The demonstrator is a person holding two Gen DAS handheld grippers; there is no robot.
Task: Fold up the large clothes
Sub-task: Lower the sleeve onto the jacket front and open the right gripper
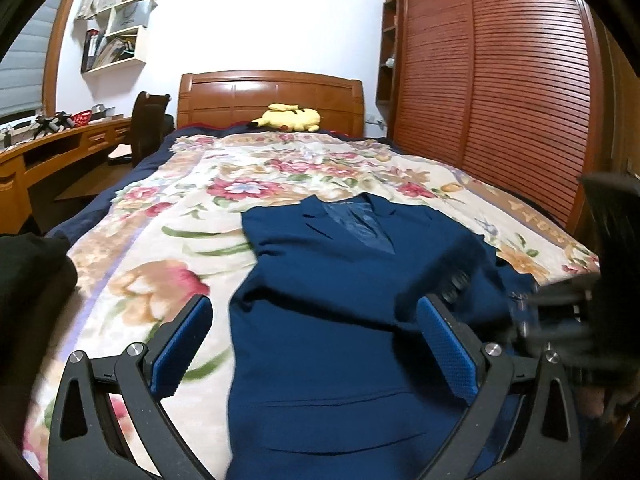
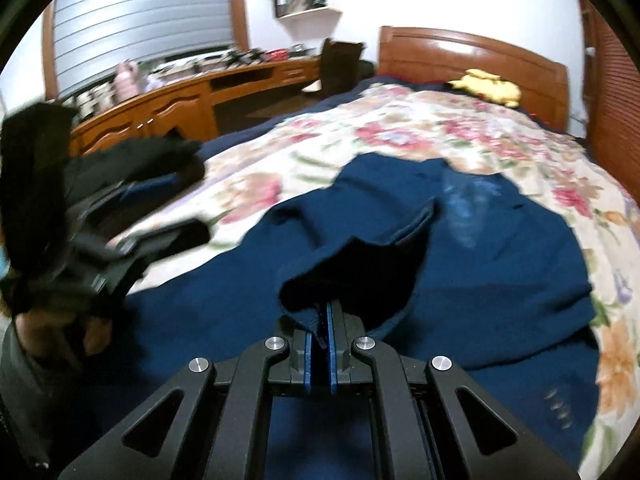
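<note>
A: Left wrist view first. Why's your left hand-held gripper (image 1: 316, 344) doing nothing?

B: It's released, pads spread wide w/ nothing between them, hovering over the lower part of the navy suit jacket (image 1: 344, 280). The jacket lies face up on the floral blanket (image 1: 168, 216) of the bed, collar toward the wooden headboard (image 1: 272, 100) and the yellow plush toy (image 1: 290, 118). I'd say you're keeping that side free so it can pin or take the other edge once the fold comes over. At the right edge of this view your right hand-held gripper (image 1: 560, 312) is a blur, low by the jacket's side.

A: And the right wrist view?

B: There your right hand-held gripper (image 2: 319, 340) is clenched on a flap of the jacket (image 2: 460, 264), cloth pinched between the blue pads (image 2: 330, 344) and raised off the rest, dark underside showing. Prob. a sleeve end or front edge, can't tell which. The grip's at the edge so the whole panel follows when you carry it across. Left hand-held gripper (image 2: 168, 208) shows at left, blurred, jaws apart, over the blanket beside the jacket.
</note>
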